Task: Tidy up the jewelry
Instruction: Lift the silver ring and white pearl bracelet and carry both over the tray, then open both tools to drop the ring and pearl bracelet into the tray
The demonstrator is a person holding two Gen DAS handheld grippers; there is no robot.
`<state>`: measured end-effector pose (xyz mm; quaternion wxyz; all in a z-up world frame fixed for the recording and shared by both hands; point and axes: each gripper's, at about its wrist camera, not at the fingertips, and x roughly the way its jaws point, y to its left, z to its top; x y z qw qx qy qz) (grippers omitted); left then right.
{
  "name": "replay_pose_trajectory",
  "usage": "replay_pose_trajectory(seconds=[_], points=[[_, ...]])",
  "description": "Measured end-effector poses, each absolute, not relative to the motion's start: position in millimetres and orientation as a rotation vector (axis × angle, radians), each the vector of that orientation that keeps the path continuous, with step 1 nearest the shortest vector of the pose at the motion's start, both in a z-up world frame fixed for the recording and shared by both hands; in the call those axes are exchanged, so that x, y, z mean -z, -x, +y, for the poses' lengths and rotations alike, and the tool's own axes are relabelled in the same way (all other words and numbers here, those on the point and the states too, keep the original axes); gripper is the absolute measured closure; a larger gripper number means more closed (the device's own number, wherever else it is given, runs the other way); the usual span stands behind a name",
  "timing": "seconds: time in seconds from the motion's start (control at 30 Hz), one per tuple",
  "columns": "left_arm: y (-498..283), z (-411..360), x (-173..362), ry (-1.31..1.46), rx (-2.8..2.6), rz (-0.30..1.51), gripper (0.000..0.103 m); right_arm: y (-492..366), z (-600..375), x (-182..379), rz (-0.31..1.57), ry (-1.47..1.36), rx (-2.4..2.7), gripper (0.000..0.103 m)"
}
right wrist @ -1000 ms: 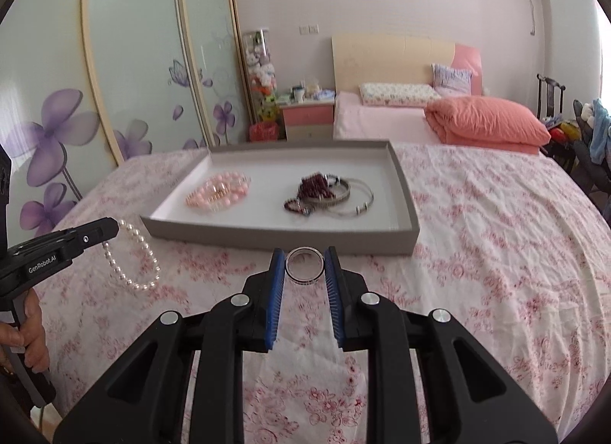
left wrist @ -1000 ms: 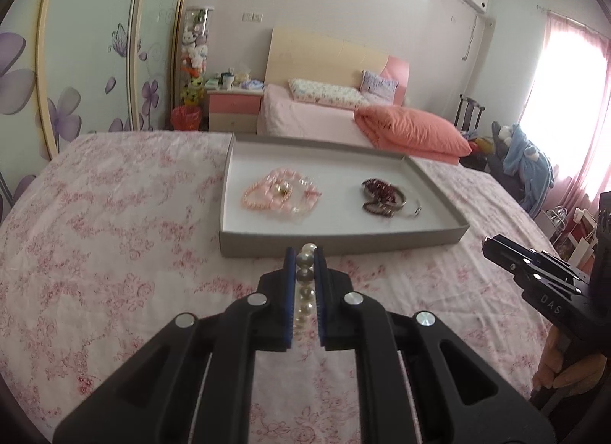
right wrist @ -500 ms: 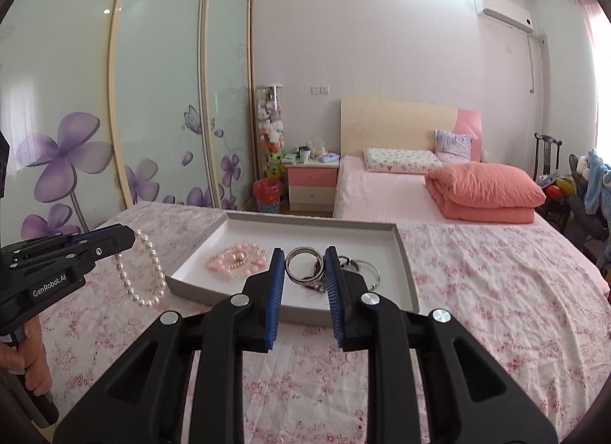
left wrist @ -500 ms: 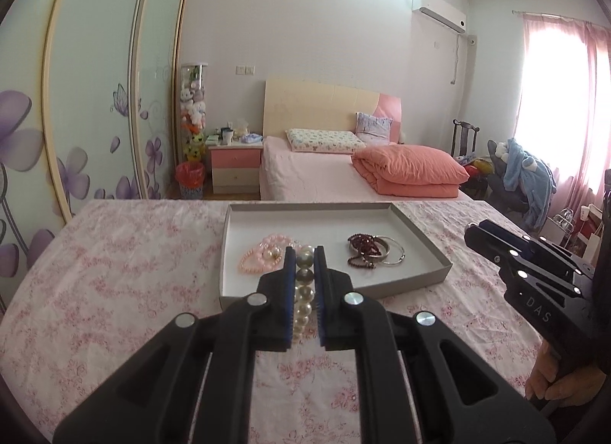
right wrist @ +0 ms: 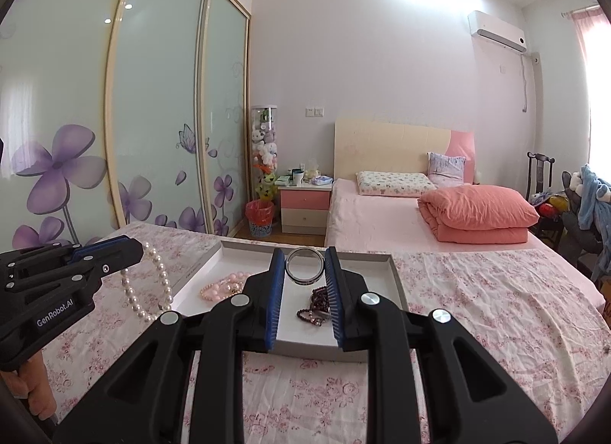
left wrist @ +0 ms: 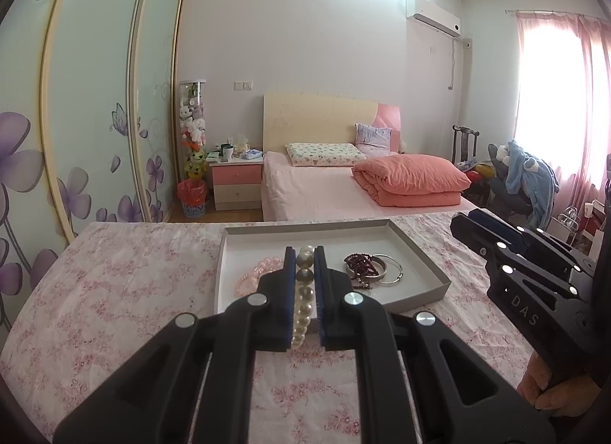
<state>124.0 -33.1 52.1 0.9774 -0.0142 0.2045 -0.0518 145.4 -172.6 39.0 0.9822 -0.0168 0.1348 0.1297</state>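
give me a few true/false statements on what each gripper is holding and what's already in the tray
1. The left gripper is shut on a white pearl bracelet. True.
2. The right gripper is open and carries nothing. False: its fingers clamp a silver bangle.
3. A pink bead bracelet lies in the grey tray. True.
4. The dark red bead bracelet lies on the floral bedspread outside the tray. False: it lies inside the tray, next to a silver ring bangle.
5. The pearl bracelet rests flat in the tray. False: it hangs from the left gripper.
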Motion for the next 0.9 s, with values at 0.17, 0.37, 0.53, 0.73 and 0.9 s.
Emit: replay_pose_trajectory(seconds=[0.17, 0.37, 0.53, 0.73, 0.9], points=[[-141.4, -35.2, -54.1, 0.026, 0.106, 0.404, 0.093, -164.9, -171.4, -43.5, 0.254, 0.031, -0.246, 0.080], [-175.9, -36.3, -53.6, 0.034, 0.097, 0.400, 0.093, -201.4, -173.8, -36.3, 0.291, -0.003, -0.246, 0.080], [-207.6, -35.7, -43.9, 0.054, 0.090, 0.424, 0.093, -231.5, -171.2, -19.1, 0.360, -0.013, -0.245, 0.080], [-241.6, -34.1, -26.5, 0.090, 0.112, 0.499, 0.093, -262.4, -167.4, 4.5, 0.467, -0.027, -0.257, 0.080], [-261.4, -31.2, -10.9, 0.110, 0.105, 0.543, 0.093, -275.2, -163.0, 16.3, 0.517, -0.037, -0.252, 0.080]])
